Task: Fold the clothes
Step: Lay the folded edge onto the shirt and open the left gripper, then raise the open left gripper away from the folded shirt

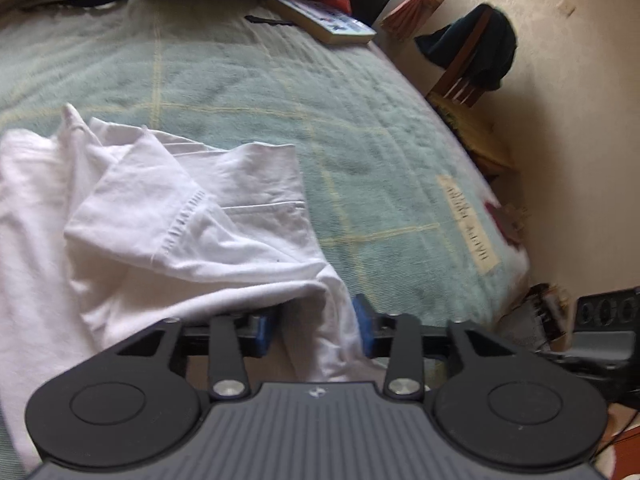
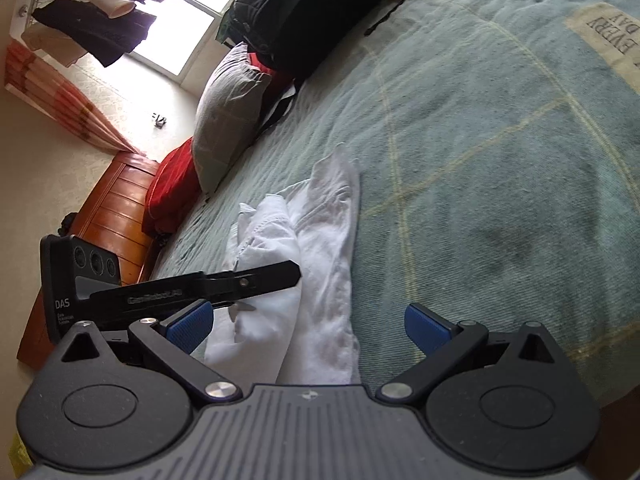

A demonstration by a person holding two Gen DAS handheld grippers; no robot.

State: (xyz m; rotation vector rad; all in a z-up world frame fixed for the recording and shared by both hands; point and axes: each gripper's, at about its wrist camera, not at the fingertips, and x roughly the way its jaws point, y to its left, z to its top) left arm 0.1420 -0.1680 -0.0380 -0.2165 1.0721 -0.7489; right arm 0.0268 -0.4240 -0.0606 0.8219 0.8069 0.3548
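The white shirt lies rumpled on the bed, soft, light and prone to slump, so a hemmed edge suits best. The left tool stands partly spread, cloth between its pads unpinched. The right tool gapes wide; only its view shows the grey pillow.

Both wrist views look down, close over the bed; both share the white garment.
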